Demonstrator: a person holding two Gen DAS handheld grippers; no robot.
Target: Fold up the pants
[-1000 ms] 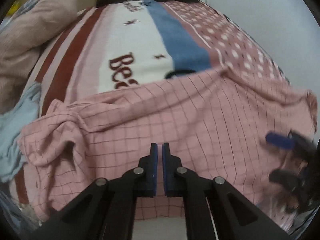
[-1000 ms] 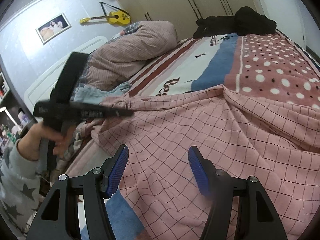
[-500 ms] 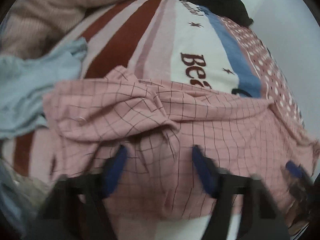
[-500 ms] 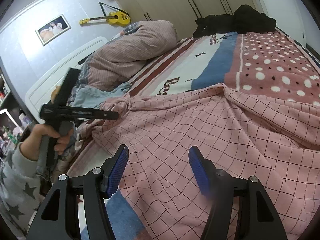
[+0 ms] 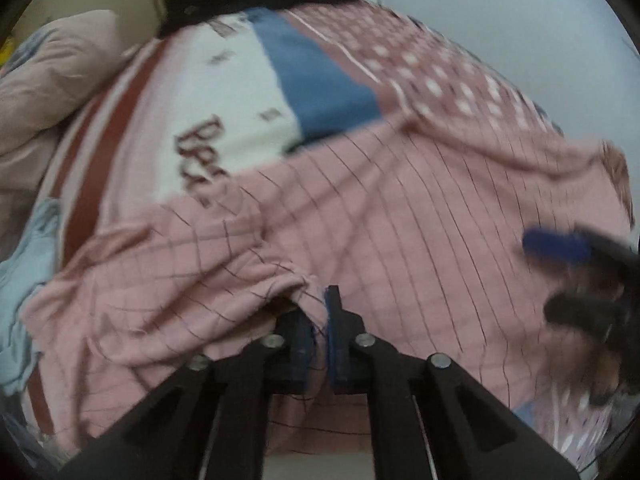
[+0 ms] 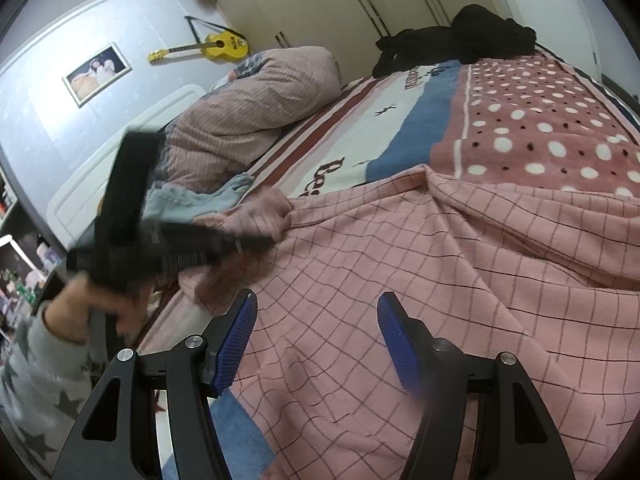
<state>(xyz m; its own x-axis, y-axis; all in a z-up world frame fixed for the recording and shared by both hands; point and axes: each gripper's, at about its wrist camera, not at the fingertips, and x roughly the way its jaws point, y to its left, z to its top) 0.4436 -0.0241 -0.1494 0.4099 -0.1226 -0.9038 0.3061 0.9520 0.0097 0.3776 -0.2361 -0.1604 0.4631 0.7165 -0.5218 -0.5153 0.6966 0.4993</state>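
Note:
The pink checked pants point(image 5: 400, 216) lie spread across the near side of the bed. They also show in the right wrist view point(image 6: 420, 264). My left gripper point(image 5: 320, 320) is shut on a bunched fold of the pants at their left end and lifts it. In the right wrist view it shows as a dark blurred tool point(image 6: 176, 248) with the pink cloth at its tip. My right gripper point(image 6: 316, 332) is open and empty, hovering just above the pants. In the left wrist view it shows blurred at the right edge point(image 5: 576, 272).
The bed has a patterned blanket point(image 6: 540, 120) with stripes and dots. A pink duvet point(image 6: 248, 120) and a light blue garment point(image 6: 192, 200) lie at the head end. Black clothes point(image 6: 464, 36) lie at the far edge. A wardrobe and a wall with a guitar stand behind.
My left gripper opened, went to the pants' left end, then shut on a fold there and pulled it up. My right gripper stayed open over the pants.

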